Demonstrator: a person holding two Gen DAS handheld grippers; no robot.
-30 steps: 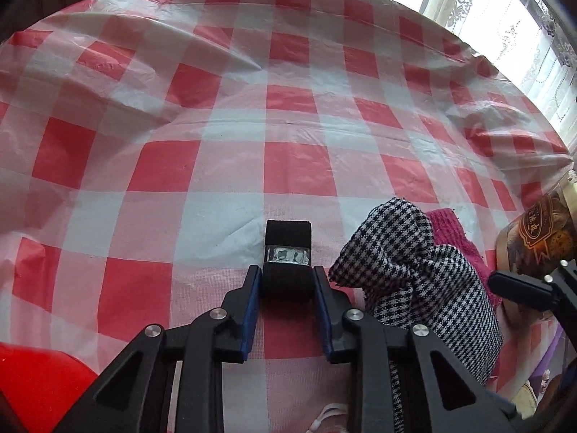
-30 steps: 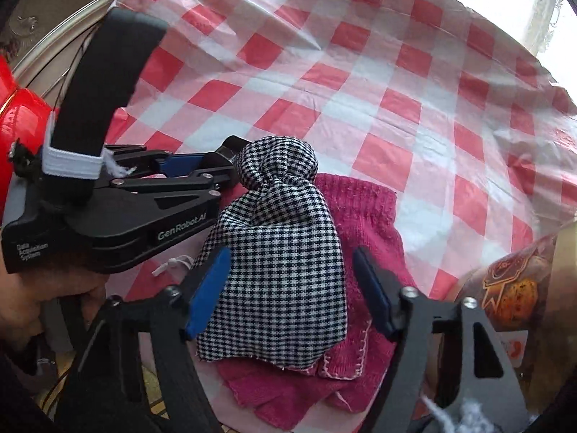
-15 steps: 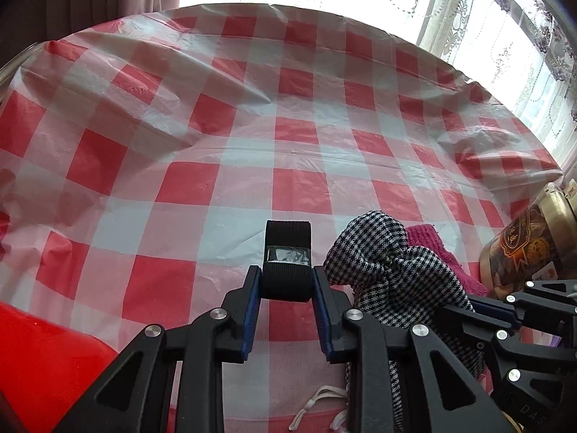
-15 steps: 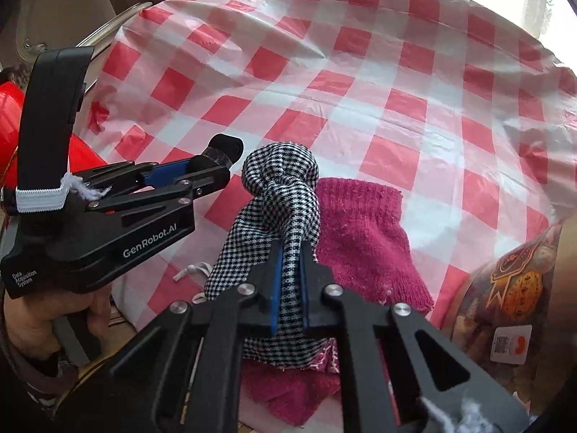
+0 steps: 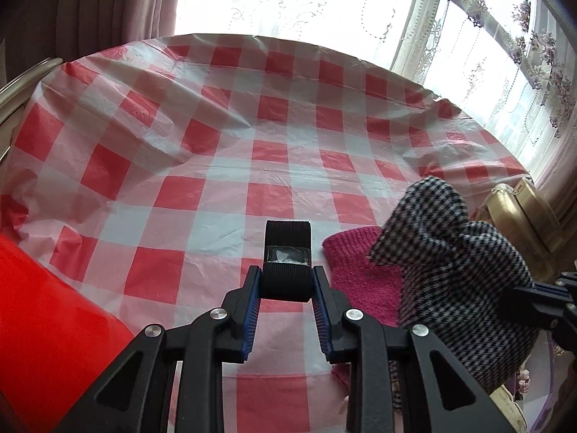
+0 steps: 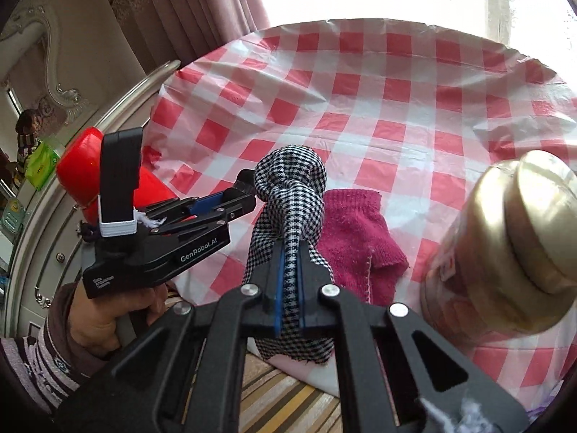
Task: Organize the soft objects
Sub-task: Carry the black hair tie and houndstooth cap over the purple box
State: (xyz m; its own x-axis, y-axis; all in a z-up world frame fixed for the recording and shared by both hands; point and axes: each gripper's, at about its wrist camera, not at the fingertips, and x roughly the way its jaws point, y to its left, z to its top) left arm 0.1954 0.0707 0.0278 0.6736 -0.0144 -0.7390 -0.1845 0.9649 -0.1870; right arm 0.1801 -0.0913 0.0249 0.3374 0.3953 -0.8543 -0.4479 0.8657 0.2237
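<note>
My left gripper [image 5: 286,278] is shut on a black fabric roll [image 5: 287,238] with a clear tape band, held above the checked tablecloth [image 5: 252,137]. My right gripper [image 6: 290,252] is shut on a black-and-white houndstooth cloth [image 6: 288,176], which hangs bunched and lifted from its pads. A pink knitted glove [image 6: 357,223] lies flat on the table just behind and right of the cloth. From the left wrist, the houndstooth cloth [image 5: 458,259] hangs to the right over the pink glove [image 5: 360,274]. The left gripper [image 6: 245,187] sits close to the left of the cloth, in a person's hand.
A gold-lidded jar [image 6: 512,245] stands at the right, close to the glove. A shiny red object [image 5: 43,310] sits at the near left table edge. Window curtains hang beyond the far rim. The table's near edge lies just under both grippers.
The right gripper closed on the houndstooth cloth and lifted it off the pink glove. Both grippers rose and tilted up. The left gripper kept the black roll.
</note>
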